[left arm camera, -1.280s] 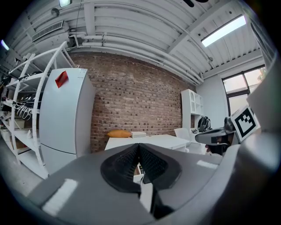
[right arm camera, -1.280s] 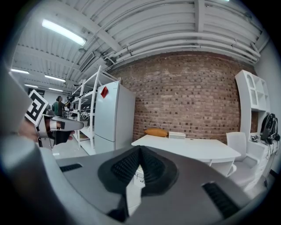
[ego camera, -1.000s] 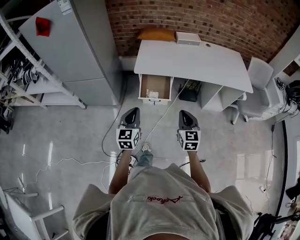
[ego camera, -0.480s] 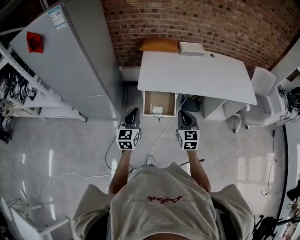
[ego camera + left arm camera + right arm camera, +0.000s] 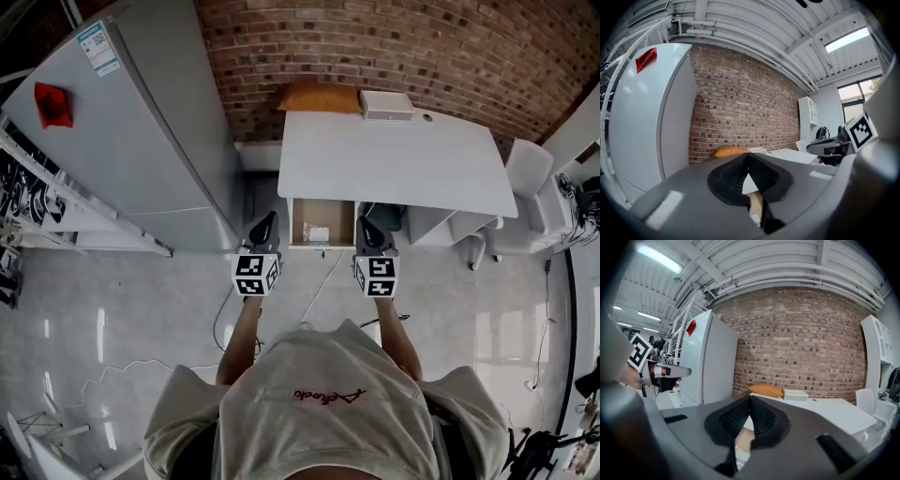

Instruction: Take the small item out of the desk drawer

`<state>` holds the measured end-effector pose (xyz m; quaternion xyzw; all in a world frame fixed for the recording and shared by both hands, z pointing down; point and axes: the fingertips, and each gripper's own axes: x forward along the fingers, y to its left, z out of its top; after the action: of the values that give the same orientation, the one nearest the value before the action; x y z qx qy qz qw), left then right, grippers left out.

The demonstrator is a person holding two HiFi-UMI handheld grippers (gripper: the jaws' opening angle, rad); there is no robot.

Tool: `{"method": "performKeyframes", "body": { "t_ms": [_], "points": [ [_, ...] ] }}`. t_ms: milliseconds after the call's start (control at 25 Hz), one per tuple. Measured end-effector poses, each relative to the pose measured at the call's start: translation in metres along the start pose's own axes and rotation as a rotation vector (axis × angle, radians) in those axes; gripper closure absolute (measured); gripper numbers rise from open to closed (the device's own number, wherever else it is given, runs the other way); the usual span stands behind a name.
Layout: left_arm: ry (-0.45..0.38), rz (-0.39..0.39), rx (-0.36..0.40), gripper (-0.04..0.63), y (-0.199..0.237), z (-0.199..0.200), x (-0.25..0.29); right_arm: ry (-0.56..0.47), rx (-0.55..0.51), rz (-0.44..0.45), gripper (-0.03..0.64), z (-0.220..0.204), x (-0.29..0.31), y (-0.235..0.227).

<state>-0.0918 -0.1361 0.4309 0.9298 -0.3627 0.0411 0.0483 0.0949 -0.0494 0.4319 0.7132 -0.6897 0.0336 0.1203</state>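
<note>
The white desk stands against the brick wall with its drawer pulled open. A small white item lies on the drawer's brown floor, near the front. My left gripper hovers just left of the drawer front, and my right gripper just right of it, both above the floor and apart from the drawer. Each has its jaws closed tip to tip with nothing between them, as the left gripper and right gripper show in their own views.
A tall grey cabinet stands left of the desk. An orange cushion and a white box lie at the desk's back edge. A white chair is at the right. A cable runs across the floor below the drawer.
The person has walked toward the desk, so desk and drawer are nearer. Both grippers, still shut, now flank the drawer front instead of hanging well short of it.
</note>
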Motion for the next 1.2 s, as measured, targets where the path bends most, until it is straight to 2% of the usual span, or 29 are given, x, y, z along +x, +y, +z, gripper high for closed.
{"method": "performKeyframes", "body": {
  "t_ms": [320,600,1200],
  "points": [
    [0.002,-0.005,-0.006,0.586,0.018,-0.004,0.026,0.023,-0.009,0.006,0.606,-0.007,0.028,-0.001],
    [0.036,0.004,-0.023,0.586,0.019,-0.017,0.04,0.05,-0.001,0.017,0.606,-0.017,0.042,-0.01],
    [0.092,0.126,-0.025,0.586,0.01,-0.024,0.085,0.074,-0.013,0.177,0.606,-0.025,0.091,-0.049]
  ]
}}
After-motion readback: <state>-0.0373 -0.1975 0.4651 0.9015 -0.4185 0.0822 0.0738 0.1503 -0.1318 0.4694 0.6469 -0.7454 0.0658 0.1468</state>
